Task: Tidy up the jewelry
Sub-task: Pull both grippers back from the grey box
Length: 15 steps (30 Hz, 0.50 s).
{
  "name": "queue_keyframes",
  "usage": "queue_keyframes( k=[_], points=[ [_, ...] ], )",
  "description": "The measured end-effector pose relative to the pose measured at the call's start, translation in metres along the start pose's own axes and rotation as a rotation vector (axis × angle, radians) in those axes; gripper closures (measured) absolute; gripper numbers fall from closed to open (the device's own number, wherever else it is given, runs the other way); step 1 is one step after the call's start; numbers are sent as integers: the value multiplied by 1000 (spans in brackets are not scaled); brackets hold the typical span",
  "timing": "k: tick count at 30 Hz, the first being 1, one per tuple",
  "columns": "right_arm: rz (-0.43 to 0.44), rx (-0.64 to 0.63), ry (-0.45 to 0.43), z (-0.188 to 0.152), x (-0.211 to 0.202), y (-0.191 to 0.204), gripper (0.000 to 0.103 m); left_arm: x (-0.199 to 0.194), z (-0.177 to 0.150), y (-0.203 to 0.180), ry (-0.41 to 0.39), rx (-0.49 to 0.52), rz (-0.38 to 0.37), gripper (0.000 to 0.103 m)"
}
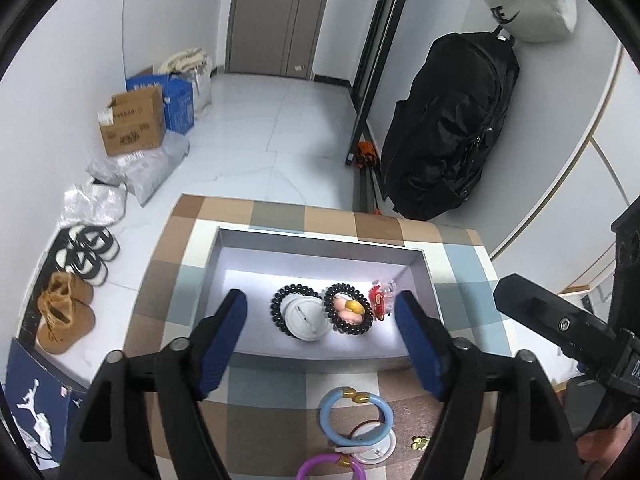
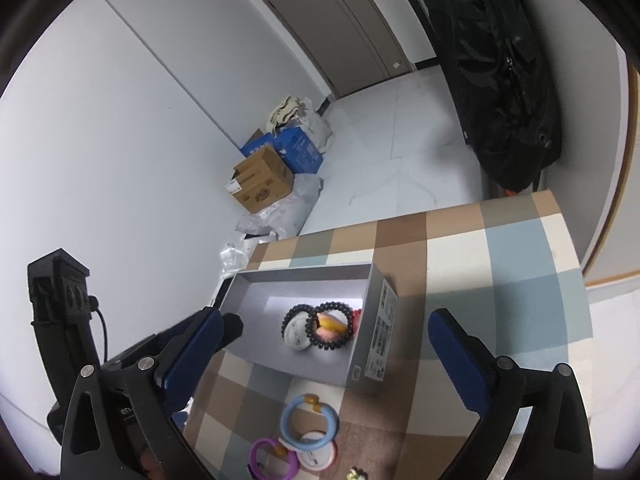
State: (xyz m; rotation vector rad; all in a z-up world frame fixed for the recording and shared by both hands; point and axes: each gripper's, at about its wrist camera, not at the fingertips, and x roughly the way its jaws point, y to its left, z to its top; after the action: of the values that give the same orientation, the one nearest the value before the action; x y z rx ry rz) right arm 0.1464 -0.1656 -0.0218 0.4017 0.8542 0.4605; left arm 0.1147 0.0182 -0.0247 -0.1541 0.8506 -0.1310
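A grey open box [image 1: 224, 252] [image 2: 256, 280] sits on the checked tablecloth. Inside lie two black coil hair ties [image 1: 348, 310] [image 2: 330, 330], a white round badge [image 1: 306, 318] [image 2: 294, 334], a pink and yellow charm and a red trinket [image 1: 378, 300]. In front of the box lie a light blue bangle [image 1: 356, 416] [image 2: 308, 422], a purple bangle [image 1: 330, 468] [image 2: 272, 458], another white badge [image 1: 374, 448] and a small gold flower piece [image 1: 419, 443]. My left gripper [image 1: 322, 312] hangs open above the box, nothing between its blue pads. My right gripper [image 2: 328, 334] is wide open and holds nothing.
The checked table [image 1: 276, 412] [image 2: 500, 280] ends at a white tiled floor. Cardboard and blue boxes [image 1: 136, 124] [image 2: 264, 180] and shoes [image 1: 66, 312] stand along the left wall. A black bag [image 1: 452, 120] leans at the right, beside a grey door [image 1: 280, 16].
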Motion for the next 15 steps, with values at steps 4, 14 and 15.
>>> queue_keyframes(
  k=[4,14,15],
  points=[
    [-14,-34,-4,-8,-5,4,0,-11,-8,-7,-54,45,23,30],
    [-45,-89,-26,-29,-25,9,0,-32,-28,-4,-99,32,-11,20],
    [-47,-93,-27,-31,-27,10,0,-32,-30,-3,-96,23,-15,20]
  ],
)
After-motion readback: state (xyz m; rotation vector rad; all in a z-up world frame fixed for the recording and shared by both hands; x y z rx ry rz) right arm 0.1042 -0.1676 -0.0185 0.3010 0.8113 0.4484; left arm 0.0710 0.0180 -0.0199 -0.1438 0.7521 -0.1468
